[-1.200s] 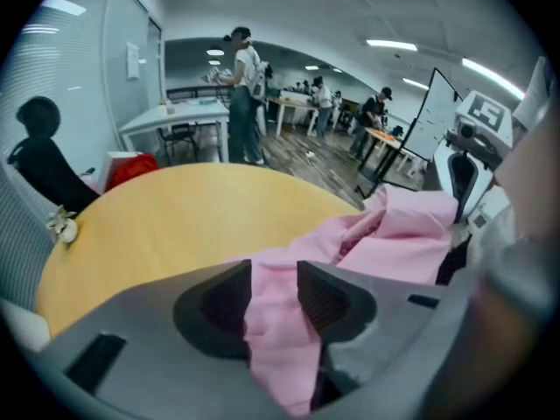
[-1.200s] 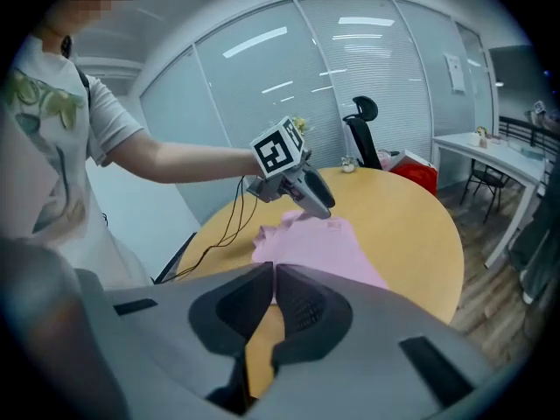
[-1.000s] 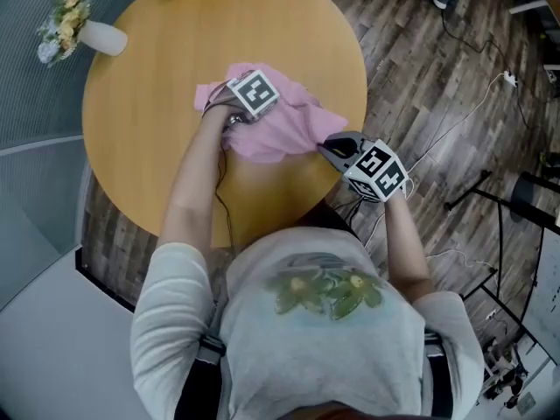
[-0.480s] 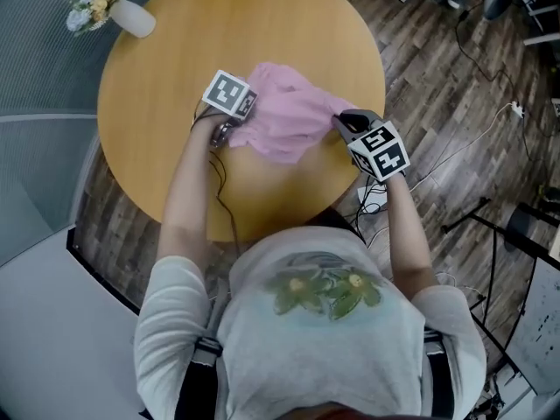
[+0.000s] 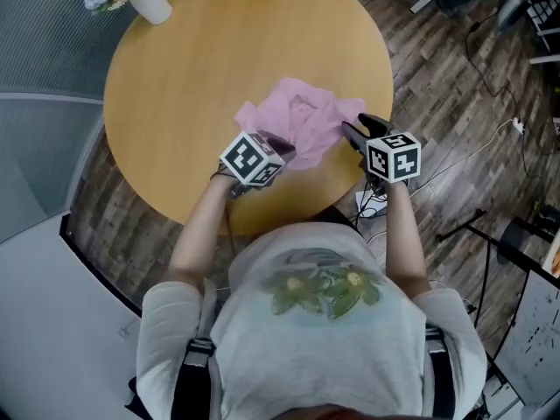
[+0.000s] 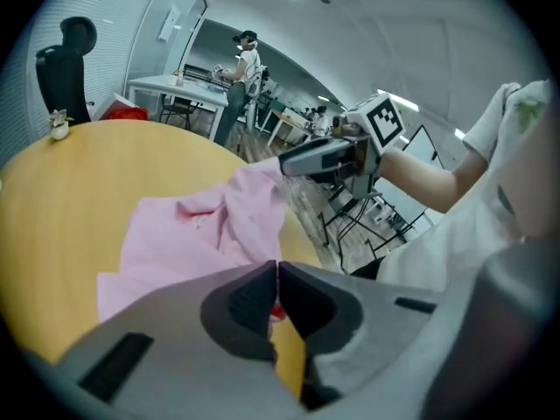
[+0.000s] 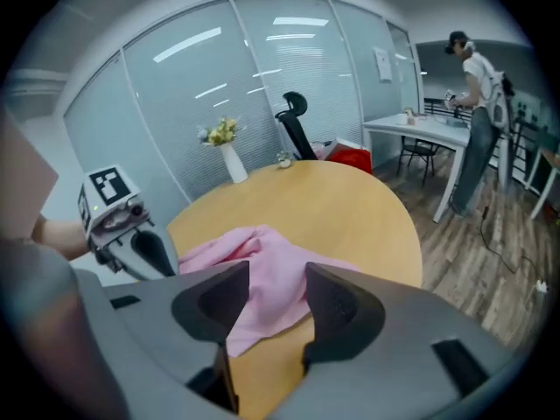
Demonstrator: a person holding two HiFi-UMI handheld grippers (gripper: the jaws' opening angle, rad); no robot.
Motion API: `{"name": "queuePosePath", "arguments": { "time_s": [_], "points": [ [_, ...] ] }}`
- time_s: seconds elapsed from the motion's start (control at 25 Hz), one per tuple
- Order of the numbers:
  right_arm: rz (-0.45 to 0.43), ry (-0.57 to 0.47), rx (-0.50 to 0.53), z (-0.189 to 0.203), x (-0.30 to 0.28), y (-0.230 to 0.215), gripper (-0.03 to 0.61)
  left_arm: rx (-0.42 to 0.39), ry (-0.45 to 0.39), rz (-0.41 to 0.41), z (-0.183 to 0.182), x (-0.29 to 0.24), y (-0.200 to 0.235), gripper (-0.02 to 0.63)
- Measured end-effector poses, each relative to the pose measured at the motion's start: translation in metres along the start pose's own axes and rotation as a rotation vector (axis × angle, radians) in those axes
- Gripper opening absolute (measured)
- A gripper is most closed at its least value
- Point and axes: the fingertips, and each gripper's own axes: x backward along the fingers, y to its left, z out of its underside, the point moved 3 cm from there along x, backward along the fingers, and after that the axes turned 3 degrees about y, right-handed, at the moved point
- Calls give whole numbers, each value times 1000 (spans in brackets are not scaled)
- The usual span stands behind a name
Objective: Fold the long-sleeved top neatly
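The pink long-sleeved top (image 5: 302, 125) lies crumpled on the round wooden table (image 5: 175, 86), toward its near right side. My left gripper (image 5: 278, 147) is at the top's near edge, shut, with a sliver of pink cloth pinched between its pads (image 6: 276, 269). The top (image 6: 201, 234) spreads away from those jaws. My right gripper (image 5: 357, 127) stands at the top's right corner. Its jaws have just been opening and are wide apart (image 7: 277, 274). The top (image 7: 262, 283) shows in the gap beyond them, and the pads do not press on it.
A white vase with flowers (image 5: 144, 3) stands at the table's far left edge. Cables (image 5: 455, 129) lie on the wood floor to the right. A person (image 7: 477, 103) stands by desks in the background, and a black office chair (image 7: 293, 121) is behind the table.
My left gripper has come from the top's left edge to its near edge, toward me, drawing cloth with it. The right gripper's jaws have opened and let go of the right corner.
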Motion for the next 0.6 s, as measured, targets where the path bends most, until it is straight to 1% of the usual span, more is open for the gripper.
{"name": "queuePosePath", "arguments": {
  "time_s": [0.08, 0.2, 0.28, 0.36, 0.4, 0.48, 0.52, 0.56, 0.6],
  "points": [
    [32, -36, -15, -4, -3, 6, 196, 13, -3, 57, 3, -16, -25, 12],
    [93, -54, 47, -12, -12, 18, 198, 16, 20, 118, 9, -47, -62, 12],
    [148, -74, 116, -19, -11, 29, 196, 36, 3, 120, 9, -66, -79, 12],
    [171, -96, 177, -26, -8, 39, 196, 75, -51, 90, 4, -80, -86, 12],
    [154, -101, 194, -27, -8, 44, 196, 88, -81, 76, 1, -84, -87, 13],
    [80, -81, 201, -24, -15, 55, 196, 92, -111, 72, 1, -86, -90, 22],
    [52, -58, 202, -21, -21, 58, 196, 88, -107, 78, 2, -83, -91, 53],
    [45, -34, 207, -19, -27, 57, 196, 83, -101, 84, 3, -77, -92, 91],
    [57, -9, 212, -16, -34, 53, 196, 78, -101, 84, 3, -69, -91, 94]
  ]
}}
